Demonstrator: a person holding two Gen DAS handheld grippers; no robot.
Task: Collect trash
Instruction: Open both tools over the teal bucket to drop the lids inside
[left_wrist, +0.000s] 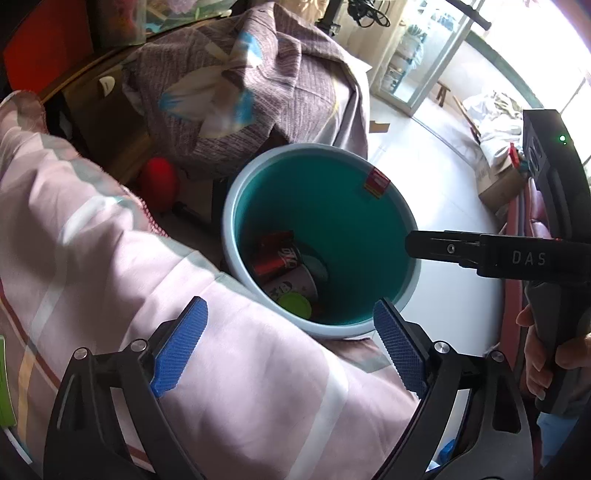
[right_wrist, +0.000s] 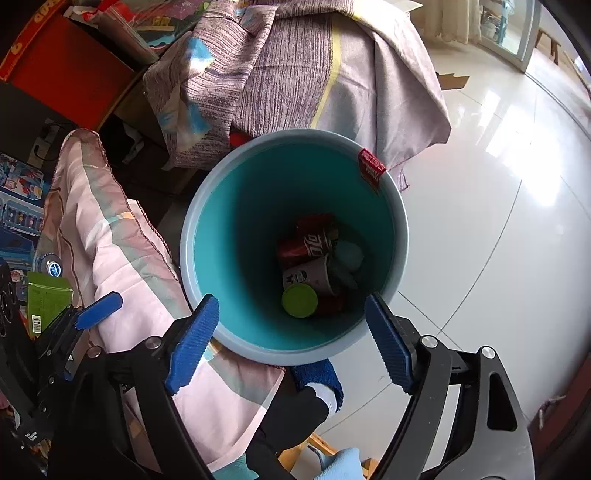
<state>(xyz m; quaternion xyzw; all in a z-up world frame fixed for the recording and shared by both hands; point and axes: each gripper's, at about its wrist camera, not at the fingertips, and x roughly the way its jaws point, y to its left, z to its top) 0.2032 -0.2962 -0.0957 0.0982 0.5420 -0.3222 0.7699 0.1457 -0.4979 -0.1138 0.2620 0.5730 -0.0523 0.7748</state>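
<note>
Lying in the bin (right_wrist: 207, 236) below the spread right gripper (right_wrist: 291, 343): trash (right_wrist: 314, 266).

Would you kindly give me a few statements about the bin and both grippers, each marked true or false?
1. The round teal plastic bin holds a red drink can. True.
2. The right gripper grips a paper cup. False: its jaws are open and empty; the white paper cup lies in the bin.
3. The left gripper is open. True.
4. The bin stands on the pink striped cloth. False: it stands beside it, on the white tiled floor.
</note>
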